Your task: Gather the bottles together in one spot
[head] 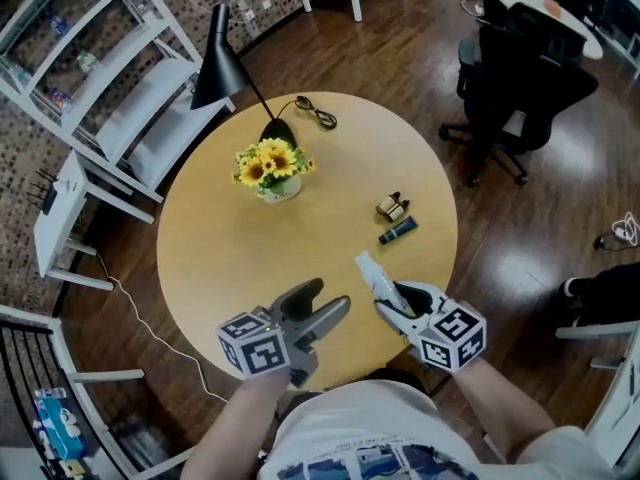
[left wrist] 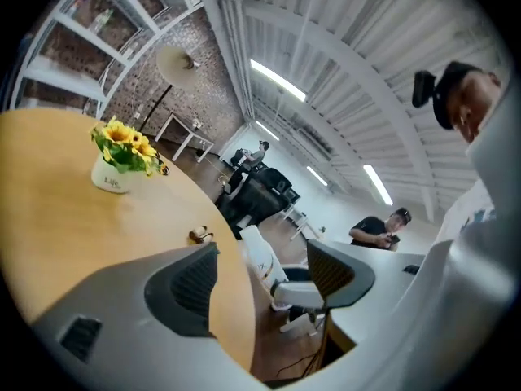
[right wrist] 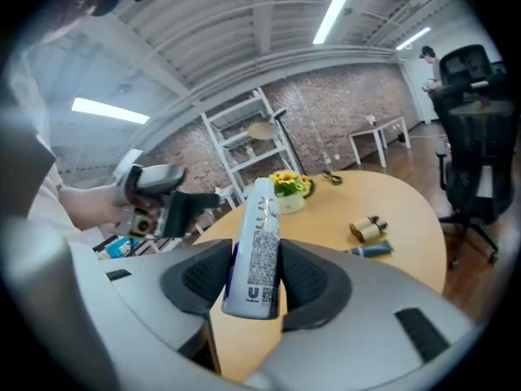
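From above, the person is holding both tools over the near edge of the round table (head: 220,258). The left gripper (head: 326,296) is hovering with its jaws spread wide and nothing in them, while the right gripper (head: 392,303) is gripping a white bottle (head: 372,276) that is pointing out over the tabletop. Further across the table, two small brown bottles (head: 391,206) are lying side by side, with a blue tube (head: 397,231) just beside them, and a pot of sunflowers (head: 272,171) is standing near the base of a black lamp (head: 222,65). Along the left gripper (left wrist: 264,277), the jaws are standing apart around empty air; through the gap the white bottle (left wrist: 262,259) is showing beyond the table edge, the small brown bottles (left wrist: 199,235) are lying further off on the wood, and the sunflowers (left wrist: 114,160) are sitting well to the left. Along the right gripper (right wrist: 255,279), both pads are pressing on the lower part of the white bottle (right wrist: 259,235), which is tilting slightly and pointing forward; the brown bottles (right wrist: 366,229) and the blue tube (right wrist: 370,251) are lying together to the right on the table, and an office chair (right wrist: 472,137) is standing past its far edge.
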